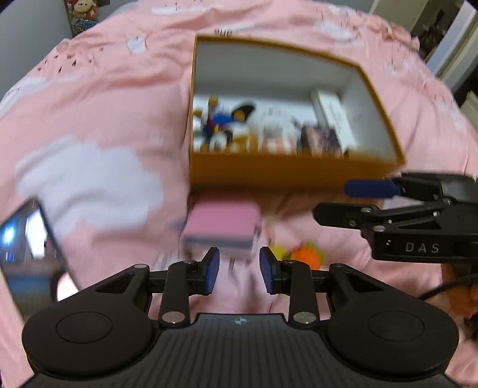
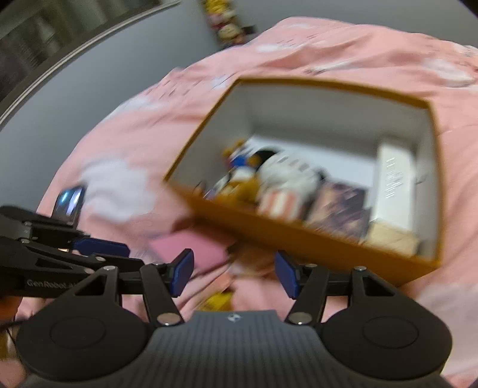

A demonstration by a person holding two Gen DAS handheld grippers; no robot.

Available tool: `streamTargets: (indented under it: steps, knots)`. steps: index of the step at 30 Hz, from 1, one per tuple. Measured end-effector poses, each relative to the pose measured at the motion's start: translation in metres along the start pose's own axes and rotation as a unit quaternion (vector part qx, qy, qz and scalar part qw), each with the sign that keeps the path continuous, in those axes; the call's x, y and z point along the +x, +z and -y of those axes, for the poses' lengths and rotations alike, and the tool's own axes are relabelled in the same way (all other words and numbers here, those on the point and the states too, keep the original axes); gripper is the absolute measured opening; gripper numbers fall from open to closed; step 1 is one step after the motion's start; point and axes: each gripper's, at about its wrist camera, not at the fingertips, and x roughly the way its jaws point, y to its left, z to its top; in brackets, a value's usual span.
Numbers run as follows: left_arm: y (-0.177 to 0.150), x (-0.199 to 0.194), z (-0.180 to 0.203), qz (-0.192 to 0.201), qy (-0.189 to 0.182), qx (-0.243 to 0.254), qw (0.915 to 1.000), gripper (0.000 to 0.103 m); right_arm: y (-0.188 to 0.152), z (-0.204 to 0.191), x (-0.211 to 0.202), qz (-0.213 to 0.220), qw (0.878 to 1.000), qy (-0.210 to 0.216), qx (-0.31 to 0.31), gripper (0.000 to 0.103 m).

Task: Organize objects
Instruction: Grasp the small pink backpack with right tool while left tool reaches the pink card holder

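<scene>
An open orange box (image 1: 286,171) (image 2: 298,235) with white inside stands on the pink bedspread and holds several toys, a dark card and a white box (image 2: 394,185). A pink box (image 1: 222,225) (image 2: 191,249) lies on the bed just in front of it. A yellow and orange toy (image 1: 301,253) (image 2: 216,300) lies nearer. My left gripper (image 1: 239,273) is open and empty, just short of the pink box. My right gripper (image 2: 234,274) is open and empty, over the toy; it shows at the right of the left wrist view (image 1: 358,200).
A phone (image 1: 27,253) (image 2: 70,203) with a lit screen lies on the bed at the left. The bedspread (image 1: 104,104) has white cloud prints. A grey wall and a toy-patterned strip (image 2: 227,27) lie beyond the bed's far edge.
</scene>
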Motion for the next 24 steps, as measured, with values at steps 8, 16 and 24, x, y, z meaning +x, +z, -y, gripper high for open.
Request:
streamTargets:
  steps: [8,16,24]
  knots:
    - [-0.037,0.023,0.01,-0.05,0.038,0.057,0.9964,0.046,-0.033,-0.037,0.029,-0.061,0.993,0.002,-0.097,0.061]
    - [-0.04,0.029,-0.001,0.0,0.024,0.033,0.9992,0.035,-0.043,-0.045,0.029,-0.069,0.988,-0.022,-0.135,0.058]
    - [-0.02,0.015,-0.009,0.068,0.005,-0.007,0.9976,0.031,-0.037,-0.059,0.042,-0.045,0.985,-0.006,-0.165,0.054]
